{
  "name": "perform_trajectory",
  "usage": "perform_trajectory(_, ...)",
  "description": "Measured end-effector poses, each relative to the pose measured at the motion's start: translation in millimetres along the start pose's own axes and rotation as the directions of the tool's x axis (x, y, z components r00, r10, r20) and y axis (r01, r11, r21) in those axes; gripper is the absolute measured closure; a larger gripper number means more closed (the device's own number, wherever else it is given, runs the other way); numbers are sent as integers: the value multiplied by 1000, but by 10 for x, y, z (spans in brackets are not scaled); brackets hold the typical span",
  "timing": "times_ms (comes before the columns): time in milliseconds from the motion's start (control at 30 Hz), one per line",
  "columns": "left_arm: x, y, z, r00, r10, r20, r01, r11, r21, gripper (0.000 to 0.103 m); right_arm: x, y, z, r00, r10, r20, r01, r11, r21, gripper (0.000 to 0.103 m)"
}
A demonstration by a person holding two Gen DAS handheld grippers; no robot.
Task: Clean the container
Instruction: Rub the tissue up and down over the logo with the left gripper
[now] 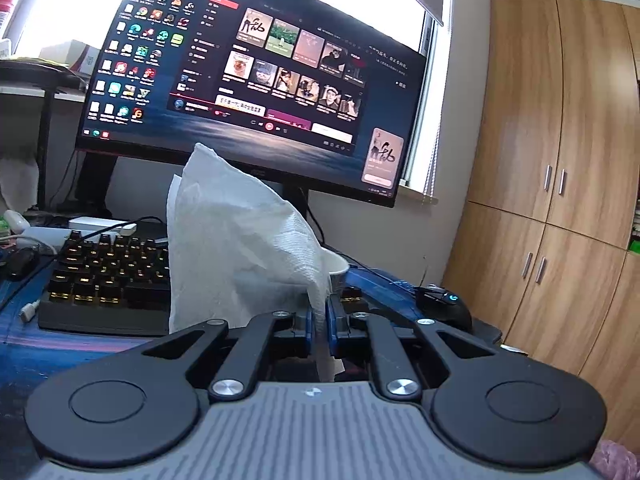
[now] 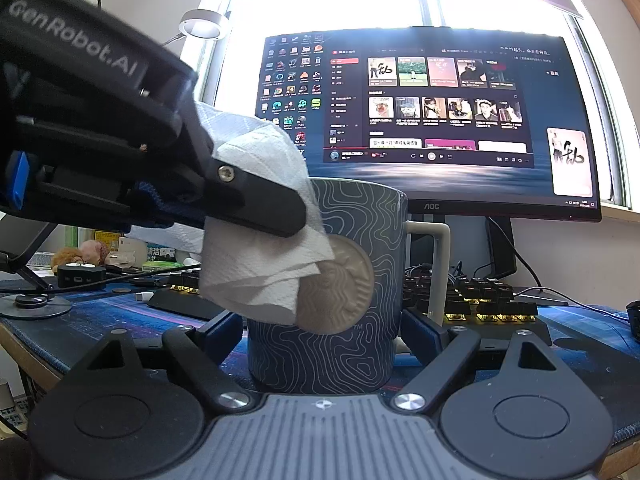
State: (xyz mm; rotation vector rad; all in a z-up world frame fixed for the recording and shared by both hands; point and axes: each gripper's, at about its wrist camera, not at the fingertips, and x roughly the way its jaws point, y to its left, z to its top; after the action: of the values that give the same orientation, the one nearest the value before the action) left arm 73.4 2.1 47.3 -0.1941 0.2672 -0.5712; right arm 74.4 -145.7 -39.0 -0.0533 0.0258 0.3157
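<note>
- My left gripper (image 1: 319, 322) is clamped on a crumpled white paper towel (image 1: 236, 240); its jaws are nearly together on the sheet.
- The towel hangs against the upper left side of the blue-grey ceramic mug with pale contour lines (image 2: 352, 280).
- My right gripper (image 2: 323, 330) has its jaws wide, one at each side of the mug's base; whether the pads press on it, I cannot tell.
- The mug stands upright on the blue patterned desk mat (image 2: 580, 336), handle to the right, in front of the black backlit keyboard (image 2: 492, 300) and the lit monitor (image 2: 432, 120).

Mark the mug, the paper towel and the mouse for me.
mug (image 2: 344, 360): right wrist view, lower patterned wall.
paper towel (image 1: 240, 240): left wrist view, middle of the raised sheet.
mouse (image 1: 444, 306): left wrist view, top of its black shell.
</note>
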Motion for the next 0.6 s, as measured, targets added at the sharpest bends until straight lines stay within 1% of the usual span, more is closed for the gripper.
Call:
perform_trajectory(300, 97, -66, -20, 999, -32, -11, 32, 999, 6, 93, -10, 5, -8, 1000, 1, 0, -1, 1000, -4, 14)
perform_trajectory(600, 19, -25, -13, 1000, -12, -9, 12, 1000, 8, 93, -15, 6, -7, 1000, 2, -1, -2, 1000, -6, 14)
